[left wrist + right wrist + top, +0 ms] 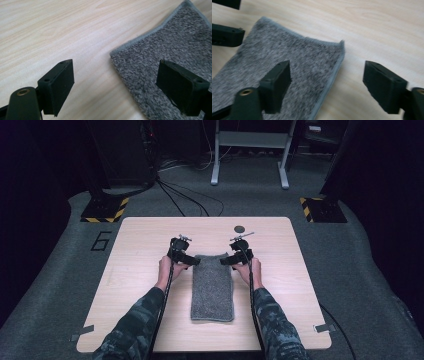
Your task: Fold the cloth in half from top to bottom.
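High view: left gripper [192,261] and right gripper [226,260] flank folded grey towel's [212,290] far end. Left gripper view: jaws wide, empty, straddling towel corner [112,53]. Right gripper view: same, edge between jaws. Step: pre-grasp; next, lower and pinch corners.

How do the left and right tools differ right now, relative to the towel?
The left tool sits at the grey towel's far-left corner; the right tool sits at its far-right corner. In each gripper view, one jaw is over the towel and the other over bare table. Both are open and grip nothing.
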